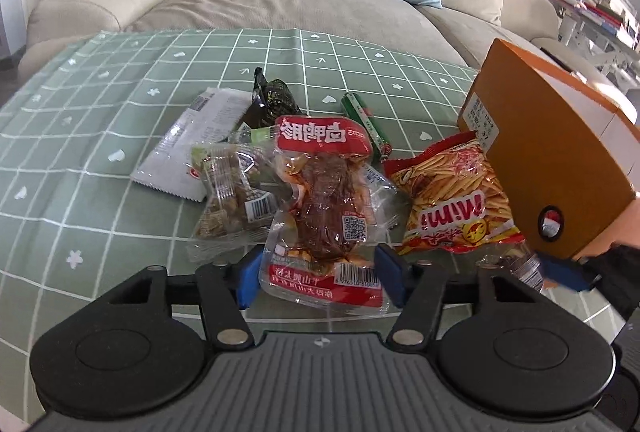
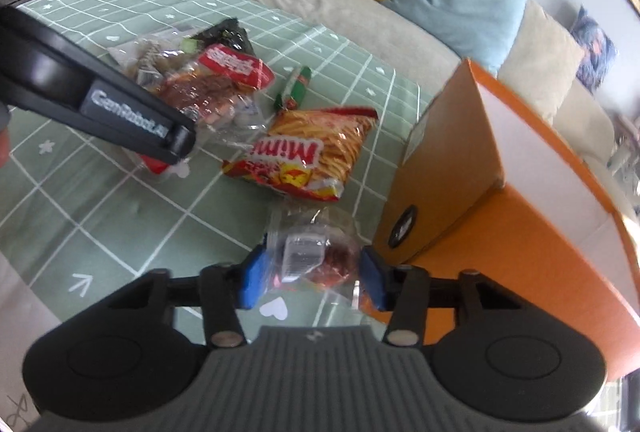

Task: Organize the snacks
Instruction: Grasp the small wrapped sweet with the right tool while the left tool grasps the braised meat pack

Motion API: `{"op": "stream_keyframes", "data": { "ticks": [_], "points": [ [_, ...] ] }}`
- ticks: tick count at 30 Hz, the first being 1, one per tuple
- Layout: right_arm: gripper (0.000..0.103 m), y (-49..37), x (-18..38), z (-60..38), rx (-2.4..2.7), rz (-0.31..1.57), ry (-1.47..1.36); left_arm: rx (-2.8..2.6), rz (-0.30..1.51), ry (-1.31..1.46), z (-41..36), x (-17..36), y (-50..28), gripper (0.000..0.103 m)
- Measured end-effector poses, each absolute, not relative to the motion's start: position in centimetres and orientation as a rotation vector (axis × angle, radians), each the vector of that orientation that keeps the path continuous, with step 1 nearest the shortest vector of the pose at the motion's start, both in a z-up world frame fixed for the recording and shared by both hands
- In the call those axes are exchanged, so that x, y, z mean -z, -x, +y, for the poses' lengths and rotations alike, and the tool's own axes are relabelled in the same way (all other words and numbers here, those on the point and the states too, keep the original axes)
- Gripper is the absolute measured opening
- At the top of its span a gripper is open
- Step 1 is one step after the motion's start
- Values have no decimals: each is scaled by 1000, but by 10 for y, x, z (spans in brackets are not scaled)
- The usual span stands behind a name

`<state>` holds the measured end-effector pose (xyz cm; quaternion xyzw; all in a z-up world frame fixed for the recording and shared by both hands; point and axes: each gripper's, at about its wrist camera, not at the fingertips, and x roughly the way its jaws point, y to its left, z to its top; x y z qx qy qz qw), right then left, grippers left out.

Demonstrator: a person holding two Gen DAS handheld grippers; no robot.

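Note:
A clear packet of red-brown duck leg with a red label (image 1: 324, 208) lies on the green checked tablecloth (image 1: 100, 152). Its near end sits between the blue pads of my left gripper (image 1: 320, 278), and both pads touch its edges. In the right wrist view the left gripper (image 2: 182, 148) reaches over that same pile. My right gripper (image 2: 312, 280) is shut on a small clear packet with a reddish snack (image 2: 316, 256), held just above the cloth beside the orange box (image 2: 452, 168). A red Mimi fries bag (image 1: 452, 192) (image 2: 308, 152) lies between the pile and the box.
A clear packet of brown pieces (image 1: 228, 200), a white packet (image 1: 188, 148), a dark packet (image 1: 276, 98) and a green stick packet (image 1: 366, 124) lie around the duck leg. The orange box (image 1: 552, 152) stands open at the right. A beige sofa (image 1: 280, 4) runs behind the table.

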<state>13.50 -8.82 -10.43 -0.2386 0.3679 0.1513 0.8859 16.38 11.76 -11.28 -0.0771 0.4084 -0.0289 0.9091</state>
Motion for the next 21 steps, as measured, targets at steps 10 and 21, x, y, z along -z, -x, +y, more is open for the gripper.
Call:
{"op": "stream_keyframes", "data": {
  "ticks": [10, 21],
  "points": [
    [37, -133, 104, -94, -339, 785, 468, 73, 822, 164, 115, 99, -149, 11],
    [37, -117, 92, -115, -387, 817, 408, 134, 883, 110, 93, 76, -105, 1]
  ]
}}
